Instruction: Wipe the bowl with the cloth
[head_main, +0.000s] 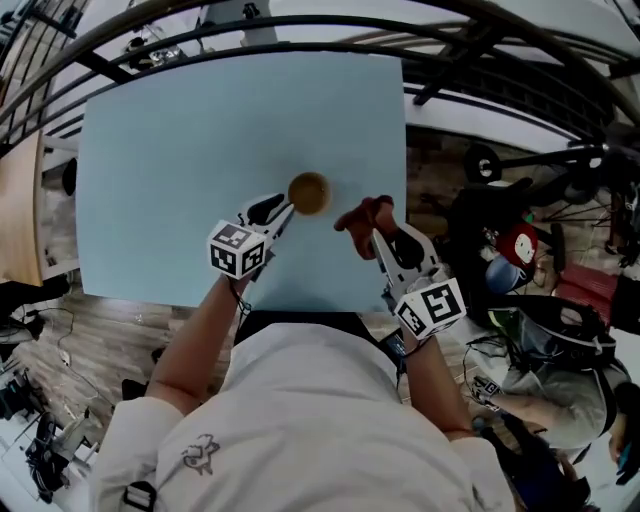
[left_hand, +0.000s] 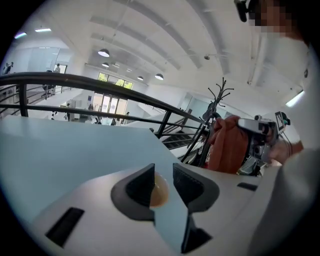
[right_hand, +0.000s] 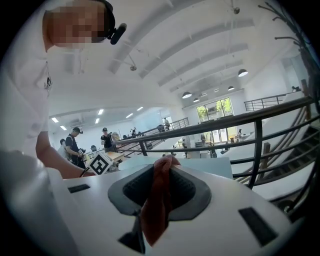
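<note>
Risk: bowl (head_main: 308, 192) skidding toward far table (head_main: 200, 150) edge if nudged unclamped | left gripper (head_main: 287, 208): parted, bowl between, unpressed | right gripper (head_main: 378, 233): pinching cloth (head_main: 362, 213)

A pale blue table (head_main: 200, 180) is pictured carrying a honey-brown bowl (head_main: 309, 192), paler tan at its centre. A rust-red cloth (head_main: 362, 214) is set off against the light grey body of the right gripper (head_main: 378, 232). The left gripper (head_main: 285, 210) is finished in the same grey, with black, finely ribbed pads (left_hand: 189, 184). Each cube (head_main: 238, 249) is patterned with black-and-white square markers. A white shirt (head_main: 300, 420) bearing a small grey printed motif is worn by the person. The floor (head_main: 90, 330) is laid in brown wood-plank pattern, and a black railing (left_hand: 75, 78) is seen against white walls.
</note>
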